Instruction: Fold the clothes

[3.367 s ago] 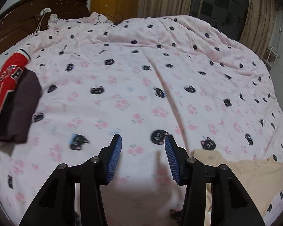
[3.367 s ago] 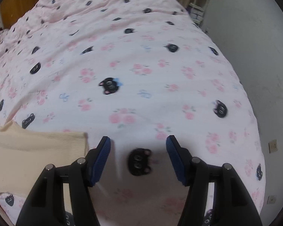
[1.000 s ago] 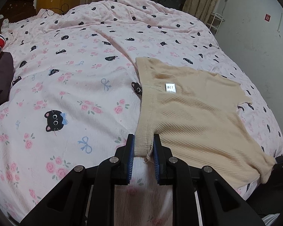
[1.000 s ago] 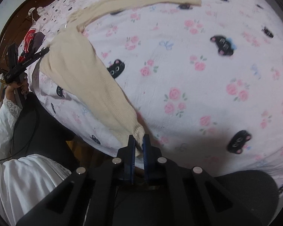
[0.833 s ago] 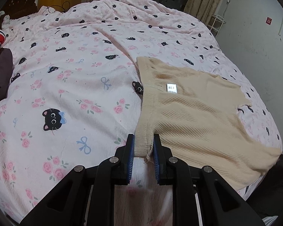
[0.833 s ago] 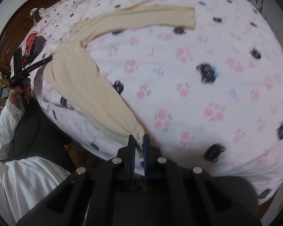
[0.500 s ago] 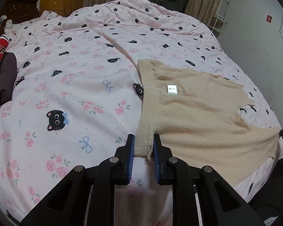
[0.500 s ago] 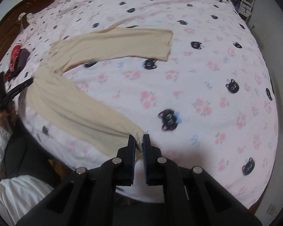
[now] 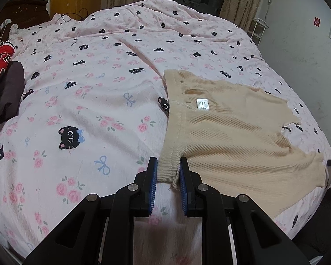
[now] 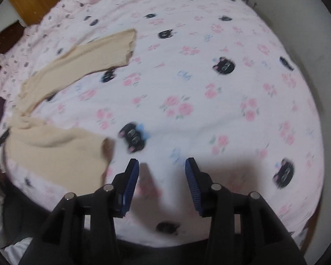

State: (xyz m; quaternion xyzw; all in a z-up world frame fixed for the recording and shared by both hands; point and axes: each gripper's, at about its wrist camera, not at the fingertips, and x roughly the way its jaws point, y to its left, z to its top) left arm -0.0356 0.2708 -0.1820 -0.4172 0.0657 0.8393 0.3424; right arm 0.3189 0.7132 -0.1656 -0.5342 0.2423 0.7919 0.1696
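Note:
A cream ribbed sweater (image 9: 227,132) lies spread on the pink cat-print bed cover (image 9: 88,101), with a white size label near its neckline. My left gripper (image 9: 168,172) is shut on the sweater's near ribbed corner, low over the bed. In the right wrist view the sweater (image 10: 55,150) lies at the left, one part stretched toward the back. My right gripper (image 10: 162,165) is open and empty above the bed cover (image 10: 209,88), just right of the sweater's near corner.
A folded red and dark garment pile (image 9: 4,84) sits at the bed's left edge. A dark headboard, a wooden wardrobe and curtains stand behind the bed. A white wall and a wire rack (image 9: 259,31) are at the right. The bed's near edge drops off below both grippers.
My right gripper has opened and let go of the sweater's corner, which now lies on the bed to its left. My left gripper keeps its grip and has barely moved.

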